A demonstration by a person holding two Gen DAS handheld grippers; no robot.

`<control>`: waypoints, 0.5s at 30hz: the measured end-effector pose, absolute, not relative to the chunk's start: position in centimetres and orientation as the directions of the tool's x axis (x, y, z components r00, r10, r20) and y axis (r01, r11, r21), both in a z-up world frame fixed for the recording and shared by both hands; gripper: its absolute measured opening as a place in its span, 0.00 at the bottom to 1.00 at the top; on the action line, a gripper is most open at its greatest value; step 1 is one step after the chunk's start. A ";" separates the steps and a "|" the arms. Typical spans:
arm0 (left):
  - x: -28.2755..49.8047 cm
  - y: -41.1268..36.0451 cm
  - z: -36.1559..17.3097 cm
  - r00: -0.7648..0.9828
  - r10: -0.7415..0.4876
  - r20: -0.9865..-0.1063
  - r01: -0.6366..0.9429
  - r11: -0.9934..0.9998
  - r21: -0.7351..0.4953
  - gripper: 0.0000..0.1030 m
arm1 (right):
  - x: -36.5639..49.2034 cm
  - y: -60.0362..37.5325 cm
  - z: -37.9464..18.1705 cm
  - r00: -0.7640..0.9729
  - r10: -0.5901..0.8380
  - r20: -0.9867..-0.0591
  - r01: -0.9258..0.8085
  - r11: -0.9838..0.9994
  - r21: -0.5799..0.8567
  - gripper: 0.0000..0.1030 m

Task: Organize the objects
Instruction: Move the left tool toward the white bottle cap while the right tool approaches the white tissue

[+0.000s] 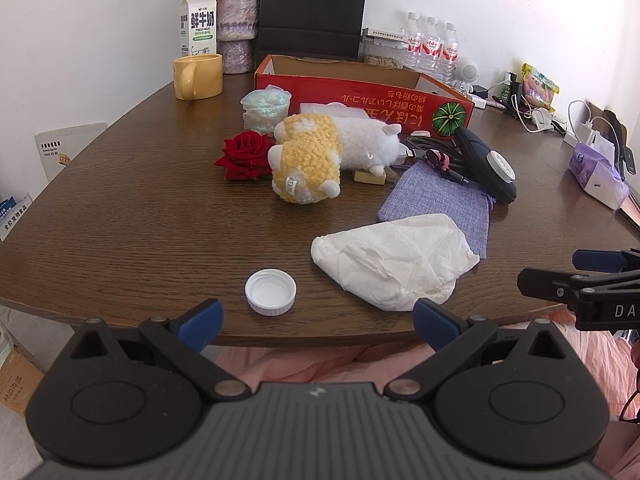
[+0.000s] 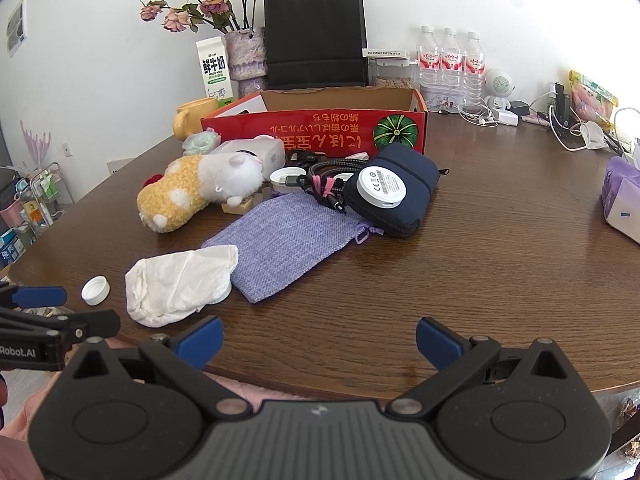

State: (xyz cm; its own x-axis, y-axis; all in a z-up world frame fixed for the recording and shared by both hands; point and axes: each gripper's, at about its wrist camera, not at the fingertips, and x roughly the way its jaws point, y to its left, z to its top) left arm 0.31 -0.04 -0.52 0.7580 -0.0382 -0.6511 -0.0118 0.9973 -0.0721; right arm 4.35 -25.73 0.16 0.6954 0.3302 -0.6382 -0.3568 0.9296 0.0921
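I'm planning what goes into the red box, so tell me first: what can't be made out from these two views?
- Red box interior: both views, hidden by its front wall.
- Small yellowish block: both views, mostly under the plush toy.
- Red rose: right wrist view, almost all behind the plush.
- Cable bundle: tangled, its ends too small to tell.
- Both grippers: open, holding nothing.

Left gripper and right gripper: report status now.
Left gripper open, empty. Right gripper open, empty. White cap nearest left, untouched. Tissue overlaps pouch.
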 end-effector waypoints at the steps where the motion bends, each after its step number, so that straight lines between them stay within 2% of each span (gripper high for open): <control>1: 0.3 -0.1 -0.5 0.758 -0.038 -0.651 -0.012 0.997 -0.072 1.00 | 4.4 -25.7 0.2 0.695 0.330 -0.638 -0.357 0.930 0.092 1.00; 15: 0.3 0.6 -0.7 0.760 -0.033 -0.649 -0.031 0.996 -0.088 1.00 | 4.7 -25.4 -0.2 0.686 0.341 -0.643 -0.367 0.925 0.098 1.00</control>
State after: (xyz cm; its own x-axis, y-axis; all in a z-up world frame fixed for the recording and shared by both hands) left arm 0.32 0.58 -0.66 0.7599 -0.0335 -0.6492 -0.0313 0.9956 -0.0879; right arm 4.65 -25.40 -0.17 0.6860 0.3406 -0.6429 -0.3673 0.9249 0.0981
